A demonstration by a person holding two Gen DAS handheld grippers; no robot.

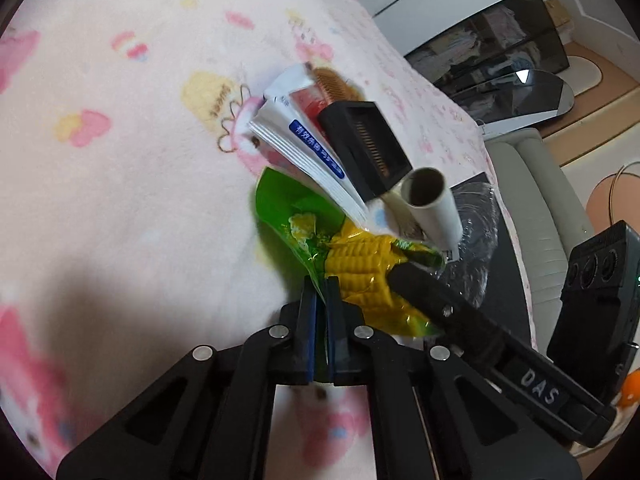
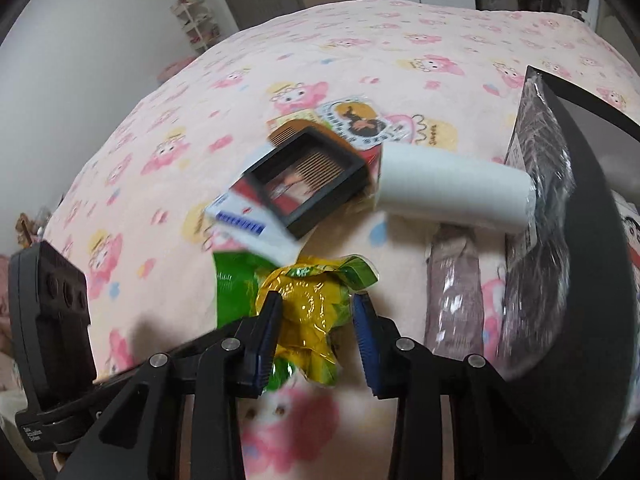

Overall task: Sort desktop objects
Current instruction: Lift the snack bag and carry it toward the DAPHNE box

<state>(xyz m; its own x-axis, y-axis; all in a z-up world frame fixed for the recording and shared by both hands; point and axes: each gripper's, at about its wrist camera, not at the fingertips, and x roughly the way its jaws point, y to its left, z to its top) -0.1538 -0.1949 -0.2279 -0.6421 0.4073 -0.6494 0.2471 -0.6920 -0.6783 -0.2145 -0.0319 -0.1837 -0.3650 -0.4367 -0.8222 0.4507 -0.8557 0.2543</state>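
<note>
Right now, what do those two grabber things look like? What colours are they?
Both are black plastic with slanted, hollow arms joined by round silver bolts. The left gripper has flat fingers with blue pads; the right gripper has ribbed blue pads too. Each has a black box with three round holes, and one black bar says "DAS" in white letters. No sleeves or cables show.

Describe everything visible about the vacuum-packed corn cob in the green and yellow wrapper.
The vacuum-packed corn cob in its glossy green and yellow plastic wrapper lies on the pink cartoon-print blanket. Yellow kernels show through the crinkled film; one flat green end fans out. The left gripper is shut on the wrapper's green edge. The right gripper is open, its fingers either side of the cob. A stack of white sachets overlaps its far end.
</note>
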